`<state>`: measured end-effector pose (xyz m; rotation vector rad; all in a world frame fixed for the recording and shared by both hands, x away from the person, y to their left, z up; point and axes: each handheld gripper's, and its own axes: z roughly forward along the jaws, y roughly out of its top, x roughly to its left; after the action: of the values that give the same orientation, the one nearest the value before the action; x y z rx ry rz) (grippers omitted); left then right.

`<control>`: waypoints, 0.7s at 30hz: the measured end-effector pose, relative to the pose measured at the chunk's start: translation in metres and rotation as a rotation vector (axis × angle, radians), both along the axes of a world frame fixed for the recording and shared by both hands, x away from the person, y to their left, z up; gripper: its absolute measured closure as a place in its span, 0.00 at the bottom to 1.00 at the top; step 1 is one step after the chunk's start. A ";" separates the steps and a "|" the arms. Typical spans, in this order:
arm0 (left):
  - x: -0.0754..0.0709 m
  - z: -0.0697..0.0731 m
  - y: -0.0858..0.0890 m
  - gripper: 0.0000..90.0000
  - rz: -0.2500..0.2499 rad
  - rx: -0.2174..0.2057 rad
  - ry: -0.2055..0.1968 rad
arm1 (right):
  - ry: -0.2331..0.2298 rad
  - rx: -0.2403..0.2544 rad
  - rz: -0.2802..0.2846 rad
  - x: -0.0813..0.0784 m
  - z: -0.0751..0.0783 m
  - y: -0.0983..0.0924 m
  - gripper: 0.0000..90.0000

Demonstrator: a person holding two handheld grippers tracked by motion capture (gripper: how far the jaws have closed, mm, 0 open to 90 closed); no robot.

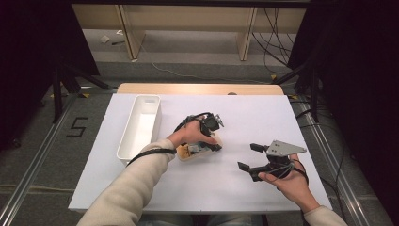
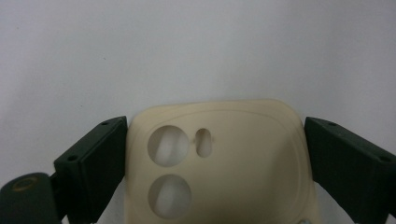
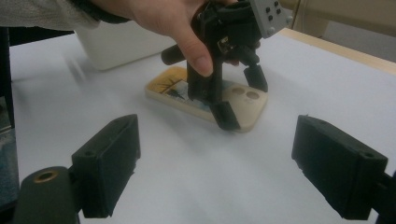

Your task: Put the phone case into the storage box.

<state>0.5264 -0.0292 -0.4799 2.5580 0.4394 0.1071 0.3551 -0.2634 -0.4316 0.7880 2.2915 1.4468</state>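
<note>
the left gripper [image 1: 212, 141] stands over a cream phone case [image 2: 219, 163] that lies flat on the white worktop [image 1: 197, 188], just right of the long white bin [image 1: 140, 127]. its jaws straddle the case's camera-hole end, one on each long edge. in the left gripper view the left jaw looks to be touching the edge and the right one sits a hair off, so the jaws are apart and closing around the case rather than clamped on it.

the right gripper [image 1: 251, 157] hovers well to the right, near the worktop's front, jaws wide apart and holding nothing.

the step in hand looks like the grasp of the case, likely for a move to the bin. next, the left jaws need to squeeze squarely on both edges; the case is thin and flat, so they must stay low or it may slip or tip out when lifted.
</note>
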 end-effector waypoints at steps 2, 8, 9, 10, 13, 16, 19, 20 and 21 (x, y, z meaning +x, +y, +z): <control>0.000 0.000 0.000 0.10 0.001 -0.001 0.000 | 0.002 0.001 0.000 0.000 0.000 0.000 0.18; 0.000 0.000 0.000 0.11 0.006 0.002 -0.001 | 0.003 0.001 0.001 0.000 0.000 0.000 0.18; 0.000 0.000 0.000 0.11 0.006 0.004 0.000 | 0.005 0.002 0.001 0.000 0.000 0.000 0.18; 0.000 0.000 0.000 0.11 0.008 0.004 0.000 | 0.005 0.002 0.001 0.000 0.000 0.000 0.18; 0.000 0.001 -0.001 0.11 0.008 0.009 0.000 | 0.003 0.002 0.001 0.000 0.000 0.000 0.18; -0.001 0.001 -0.001 0.11 0.010 0.008 0.001 | 0.006 0.002 0.001 0.000 0.000 0.000 0.18; -0.001 0.001 -0.001 0.11 0.011 0.009 0.001 | 0.004 0.002 0.001 0.000 0.000 0.000 0.18; -0.001 0.001 -0.001 0.11 0.011 0.009 0.000 | 0.004 0.002 0.001 0.000 0.000 0.000 0.18; -0.001 0.001 -0.001 0.11 0.013 0.008 0.001 | 0.004 0.003 0.002 0.000 0.000 0.000 0.18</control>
<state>0.5255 -0.0301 -0.4790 2.5638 0.4563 0.1124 0.3551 -0.2633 -0.4318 0.7908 2.2942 1.4508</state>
